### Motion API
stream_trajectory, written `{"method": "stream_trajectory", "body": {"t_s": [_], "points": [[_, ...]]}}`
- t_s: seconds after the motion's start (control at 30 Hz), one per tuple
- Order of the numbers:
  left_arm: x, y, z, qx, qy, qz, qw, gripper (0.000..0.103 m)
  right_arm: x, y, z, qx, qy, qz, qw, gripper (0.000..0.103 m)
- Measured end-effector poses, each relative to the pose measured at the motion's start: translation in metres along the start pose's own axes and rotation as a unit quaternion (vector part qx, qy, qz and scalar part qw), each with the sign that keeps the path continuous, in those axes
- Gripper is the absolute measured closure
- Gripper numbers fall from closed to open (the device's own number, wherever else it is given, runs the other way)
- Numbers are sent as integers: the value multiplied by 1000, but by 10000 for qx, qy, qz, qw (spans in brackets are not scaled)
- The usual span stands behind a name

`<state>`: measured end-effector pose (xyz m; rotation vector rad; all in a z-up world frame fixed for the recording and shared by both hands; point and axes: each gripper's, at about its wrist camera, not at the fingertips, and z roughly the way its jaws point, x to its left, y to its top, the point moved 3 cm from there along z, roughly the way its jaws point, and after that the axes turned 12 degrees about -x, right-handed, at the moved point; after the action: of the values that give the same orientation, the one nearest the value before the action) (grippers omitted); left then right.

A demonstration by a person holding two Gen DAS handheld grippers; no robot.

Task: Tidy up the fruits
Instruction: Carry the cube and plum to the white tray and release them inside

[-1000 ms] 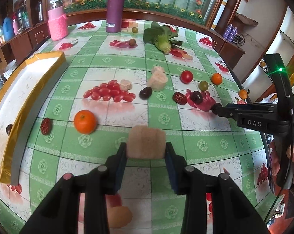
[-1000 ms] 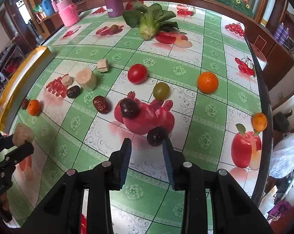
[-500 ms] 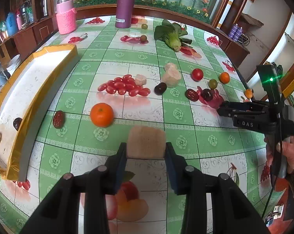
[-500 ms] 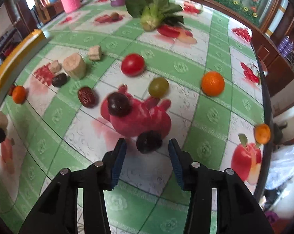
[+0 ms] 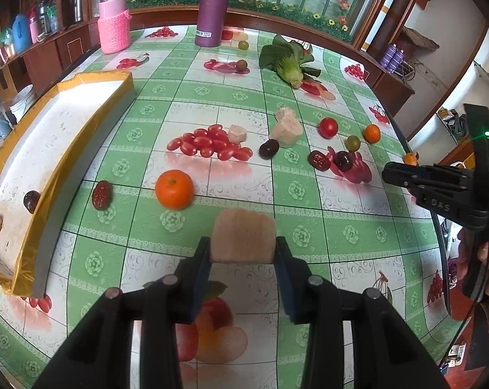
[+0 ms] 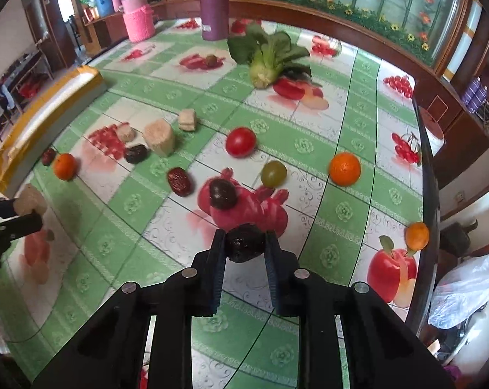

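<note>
Right hand-held gripper pinches a dark plum by its tips; I expect slip. Left hand-held gripper clamps a tan chunk, tray at 10 o'clock.

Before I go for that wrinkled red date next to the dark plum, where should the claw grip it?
Grip the red date across its narrow middle, coming from above. It lies flat and oblong, apart from the dark plum, so the short sides are free for the fingers.

Left gripper pitched down, pads clamped on a tan block. Right gripper pitched down too — jaws closed on a dark fruit.
</note>
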<state>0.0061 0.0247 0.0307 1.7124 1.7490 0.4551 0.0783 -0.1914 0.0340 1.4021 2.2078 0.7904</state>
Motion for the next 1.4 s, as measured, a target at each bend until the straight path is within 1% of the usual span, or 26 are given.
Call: {"method": "stream_trajectory", "body": {"t_s": [0.1, 0.2, 0.27, 0.37, 0.53, 0.67, 0.77, 0.93, 1.07, 1.23, 1.4], "points": [[2, 0, -4, -33, 15, 41, 10000, 62, 12, 5, -16, -148, 150, -65, 9998, 81], [9, 1, -11, -121, 41, -47, 9999, 62, 25, 10, -21, -115, 292, -72, 9995, 81], [15, 2, -16, -187, 57, -126, 9997, 62, 34, 14, -20, -72, 376, -120, 9992, 81], [29, 4, -24, -239, 146, -183, 9994, 62, 51, 25, -20, -123, 484, -204, 9985, 81], [57, 12, -39, -379, 349, -357, 9980, 62, 89, 43, -16, -221, 800, -346, 9959, 81], [80, 16, -50, -436, 436, -474, 9970, 62, 118, 56, -8, -276, 960, -474, 9939, 81], [96, 18, -55, -463, 486, -552, 9962, 62, 138, 63, -1, -279, 1023, -538, 9929, 81], [124, 25, -60, -469, 461, -718, 9953, 62, 174, 76, 7, -311, 1089, -718, 9910, 81], [144, 31, -65, -498, 464, -733, 9950, 62, 198, 86, 12, -339, 1156, -814, 9894, 81], [175, 41, -67, -522, 559, -828, 9936, 62, 226, 100, 19, -390, 1232, -951, 9870, 81], [204, 46, -65, -527, 737, -904, 9918, 62, 253, 110, 28, -413, 1294, -1164, 9839, 81]]}}
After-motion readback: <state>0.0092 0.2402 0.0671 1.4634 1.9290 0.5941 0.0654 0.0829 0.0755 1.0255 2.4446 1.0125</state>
